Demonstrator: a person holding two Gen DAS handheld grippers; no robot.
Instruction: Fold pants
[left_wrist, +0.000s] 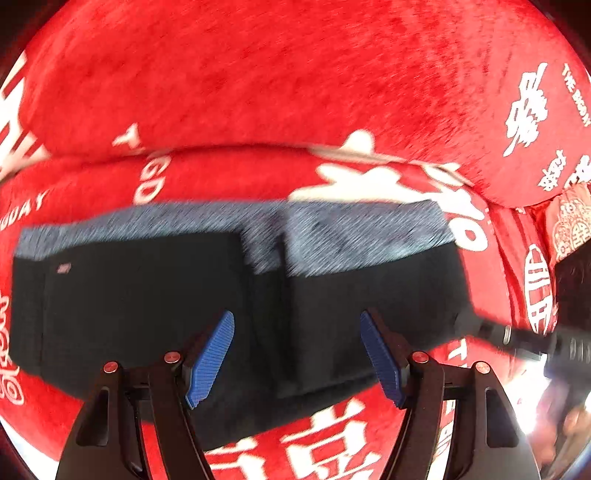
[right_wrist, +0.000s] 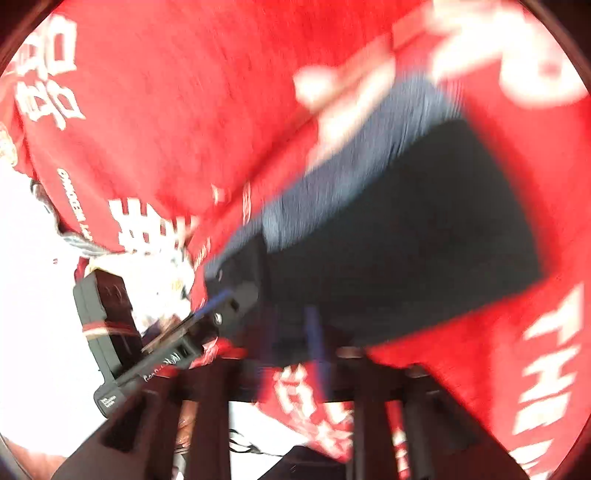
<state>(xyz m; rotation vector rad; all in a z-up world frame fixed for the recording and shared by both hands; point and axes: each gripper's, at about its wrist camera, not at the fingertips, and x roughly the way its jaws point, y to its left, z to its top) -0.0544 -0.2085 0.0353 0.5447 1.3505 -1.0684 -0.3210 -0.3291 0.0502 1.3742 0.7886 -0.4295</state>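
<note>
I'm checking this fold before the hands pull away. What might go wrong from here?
1. The left gripper hangs open over the folded pants, holding nothing; lowered carelessly, its fingers could snag and shift the top layer.
2. The red blanket underneath is bunched into a ridge beside the grey waistband, so the fold may sit unevenly.
3. The right gripper is shut; the blur hides whether cloth is pinched, and lifting could drag it.

Setting: looks like a home, probably a bed or sofa. Work surface is a plush red blanket (left_wrist: 258, 74) printed with large white Chinese characters and English lettering, rumpled into soft ridges. A second patterned red cloth (left_wrist: 570, 221) lies at its right edge. Bright white floor or wall past the blanket edge (right_wrist: 37, 295); detail washed out.
</note>
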